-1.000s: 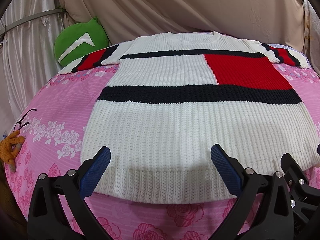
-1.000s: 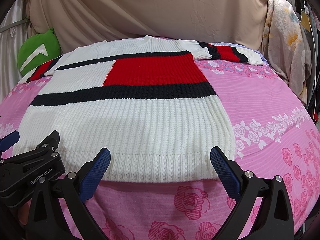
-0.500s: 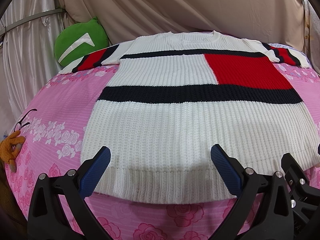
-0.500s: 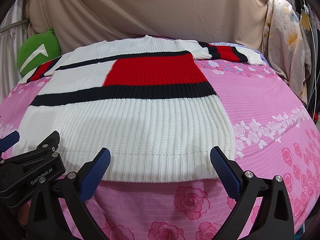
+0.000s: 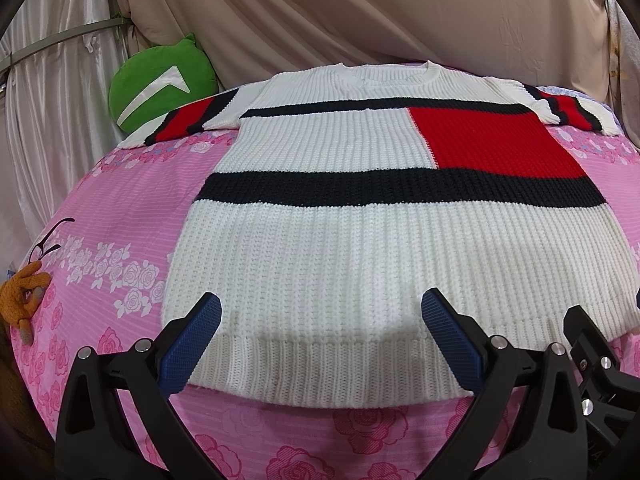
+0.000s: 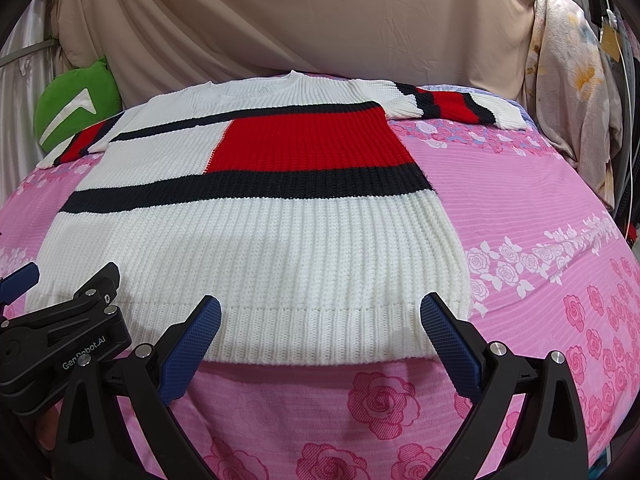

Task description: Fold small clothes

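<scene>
Left wrist view: the left tongs [image 5: 320, 324] are hanging wide apart over the ribbed hem of a white knitted sweater with red and navy blocks [image 5: 380, 248], which is lying flat on a pink rose-print bedsheet [image 5: 120, 248] ahead of them. The right tongs [image 6: 320, 324] are gaping equally wide, empty, at the hem's other end.

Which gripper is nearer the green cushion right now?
Left. The left gripper hovers over the sweater's hem on the side where the green cushion lies; the right gripper sits at the hem's other end, farther away.
</scene>
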`<state>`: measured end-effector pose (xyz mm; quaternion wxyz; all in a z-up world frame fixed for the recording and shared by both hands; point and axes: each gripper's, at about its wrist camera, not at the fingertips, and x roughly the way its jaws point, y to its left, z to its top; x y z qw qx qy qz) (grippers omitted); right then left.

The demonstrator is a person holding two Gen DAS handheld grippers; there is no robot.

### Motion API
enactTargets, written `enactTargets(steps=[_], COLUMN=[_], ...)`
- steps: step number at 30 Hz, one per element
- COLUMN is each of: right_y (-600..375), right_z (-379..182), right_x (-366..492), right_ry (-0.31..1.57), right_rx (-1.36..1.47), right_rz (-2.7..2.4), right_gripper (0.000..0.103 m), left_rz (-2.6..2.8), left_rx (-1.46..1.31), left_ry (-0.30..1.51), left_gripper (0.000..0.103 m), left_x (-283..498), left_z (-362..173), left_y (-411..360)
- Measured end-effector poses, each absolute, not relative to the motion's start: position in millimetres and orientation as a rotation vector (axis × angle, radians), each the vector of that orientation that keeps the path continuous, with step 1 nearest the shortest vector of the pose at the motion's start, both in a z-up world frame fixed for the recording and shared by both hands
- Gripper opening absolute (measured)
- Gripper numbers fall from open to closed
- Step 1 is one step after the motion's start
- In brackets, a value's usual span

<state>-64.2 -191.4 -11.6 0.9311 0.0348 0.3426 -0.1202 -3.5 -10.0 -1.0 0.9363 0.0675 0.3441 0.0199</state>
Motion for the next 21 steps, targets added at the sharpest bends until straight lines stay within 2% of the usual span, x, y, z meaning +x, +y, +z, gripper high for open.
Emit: enactTargets(steps=[14,17,21], right_y=[-196.0,-215.5,-283.7], right_z=[-11.1,0.3,41.7], right_x=[-65.7,-73.9,-85.5], right_ry=[0.701,0.663,0.511], right_rx=[0.095,0.133,0.148], right_rz=[-0.21,-0.112,-0.131], right_gripper=[0.098,0.098,0.098], left_rz=[0.037,-0.028,-0.032], left_rx=[0.12,0.051,-0.035], left_ry=[0.696,0.694,0.628], left_gripper=[0.098,0.098,0.098], left_x=[-5.5,-10.0,-6.8], left_z=[1.3,16.6,58.9], left_y=[-6.8,11.9,50.9])
